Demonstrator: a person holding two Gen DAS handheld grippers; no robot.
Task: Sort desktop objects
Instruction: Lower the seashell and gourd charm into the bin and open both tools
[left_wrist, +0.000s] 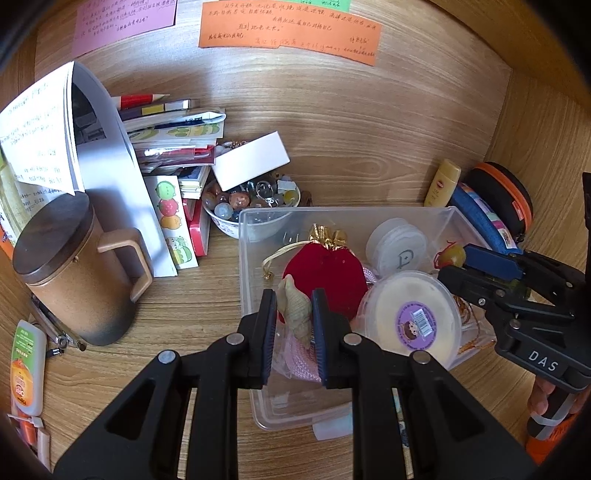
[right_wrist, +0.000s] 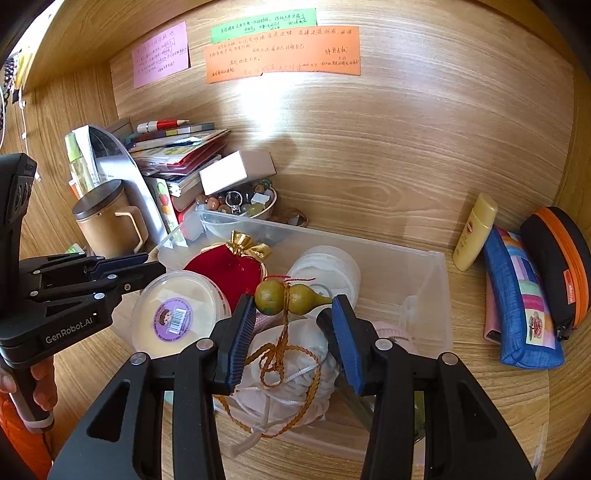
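- Left gripper (left_wrist: 294, 314): jaws nearly closed, clamped on a beige spiral shell (left_wrist: 295, 310), held over the near left part of the clear plastic bin (left_wrist: 332, 214).
- Right gripper (right_wrist: 293, 325): jaws part open, pinching a small olive gourd charm (right_wrist: 288, 297) end to end; braided orange cord (right_wrist: 280, 362) dangling below, above the bin.
- In the bin: red velvet pouch (left_wrist: 325, 280), round lidded tub with purple label (left_wrist: 410, 317), white round case (left_wrist: 397, 245).
- Brown lidded mug (left_wrist: 74, 273) left of the bin, on the wooden desk (left_wrist: 192, 295).
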